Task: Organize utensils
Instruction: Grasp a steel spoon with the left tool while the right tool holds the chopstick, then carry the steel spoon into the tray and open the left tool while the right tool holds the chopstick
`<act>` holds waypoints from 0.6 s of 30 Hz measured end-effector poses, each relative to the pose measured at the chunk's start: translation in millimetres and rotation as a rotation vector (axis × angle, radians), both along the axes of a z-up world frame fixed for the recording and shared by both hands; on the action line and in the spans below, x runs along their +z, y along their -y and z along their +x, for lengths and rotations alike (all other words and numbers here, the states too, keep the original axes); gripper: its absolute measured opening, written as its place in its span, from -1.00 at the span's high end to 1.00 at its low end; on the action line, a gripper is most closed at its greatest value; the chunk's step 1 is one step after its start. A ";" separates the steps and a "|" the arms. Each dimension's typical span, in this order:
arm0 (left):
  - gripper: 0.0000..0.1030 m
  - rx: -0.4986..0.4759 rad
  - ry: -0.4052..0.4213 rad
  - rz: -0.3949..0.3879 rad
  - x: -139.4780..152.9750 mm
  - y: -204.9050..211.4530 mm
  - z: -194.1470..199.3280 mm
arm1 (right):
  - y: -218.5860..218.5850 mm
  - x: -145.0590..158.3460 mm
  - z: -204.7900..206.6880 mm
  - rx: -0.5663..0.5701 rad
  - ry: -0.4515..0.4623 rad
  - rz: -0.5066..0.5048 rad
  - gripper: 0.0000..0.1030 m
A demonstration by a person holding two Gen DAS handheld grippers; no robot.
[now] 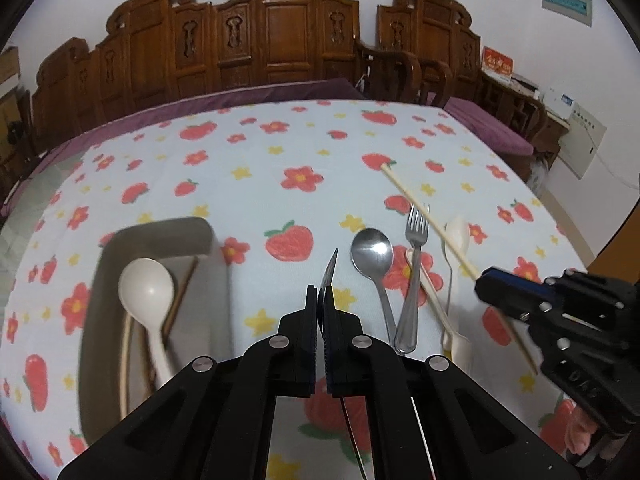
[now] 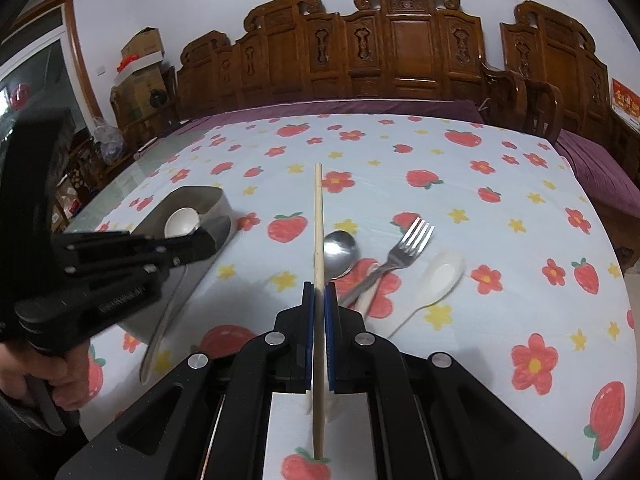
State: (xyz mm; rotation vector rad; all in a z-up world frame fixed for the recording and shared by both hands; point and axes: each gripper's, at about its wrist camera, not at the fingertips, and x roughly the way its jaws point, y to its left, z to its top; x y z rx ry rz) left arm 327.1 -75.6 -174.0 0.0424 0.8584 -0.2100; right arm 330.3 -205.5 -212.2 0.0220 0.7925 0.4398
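My left gripper (image 1: 321, 296) is shut on a metal knife (image 1: 329, 270), blade pointing forward, just right of the grey tray (image 1: 96, 320). The tray holds a white spoon (image 1: 146, 284) and brown chopsticks (image 1: 182, 296). My right gripper (image 2: 319, 292) is shut on a pale chopstick (image 2: 318, 216), held above the cloth; it shows in the left wrist view (image 1: 416, 204) too. On the cloth lie a metal spoon (image 1: 372, 256), a fork (image 1: 414, 264) and a white plastic spoon (image 2: 438, 276). The left gripper (image 2: 188, 246) shows at left in the right wrist view, beside the tray (image 2: 216, 204).
The table has a white cloth with strawberries and flowers (image 1: 288, 240). Carved wooden chairs (image 1: 280, 32) and a purple cushioned bench (image 2: 600, 176) stand behind and to the right. Boxes (image 2: 144, 48) are stacked at the far left.
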 end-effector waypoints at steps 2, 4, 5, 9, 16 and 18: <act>0.97 -0.002 0.014 -0.004 6.9 -7.1 -4.0 | -5.9 1.5 -2.6 0.009 0.004 0.000 0.88; 0.97 -0.003 0.031 0.002 12.8 -15.1 -7.9 | -13.5 3.0 -6.9 0.019 0.008 -0.004 0.88; 0.97 -0.003 0.039 0.007 15.1 -19.3 -9.8 | -16.3 3.2 -8.3 0.023 0.009 -0.006 0.88; 0.97 0.006 0.057 0.012 21.5 -40.2 -13.3 | -30.3 3.0 -12.9 0.046 0.012 -0.016 0.88; 0.97 0.035 0.077 0.009 22.6 -74.8 -13.6 | -51.2 2.1 -14.2 0.079 0.015 -0.026 0.88; 0.97 0.042 0.087 0.013 21.4 -81.5 -13.5 | -54.5 1.5 -14.8 0.085 0.014 -0.028 0.88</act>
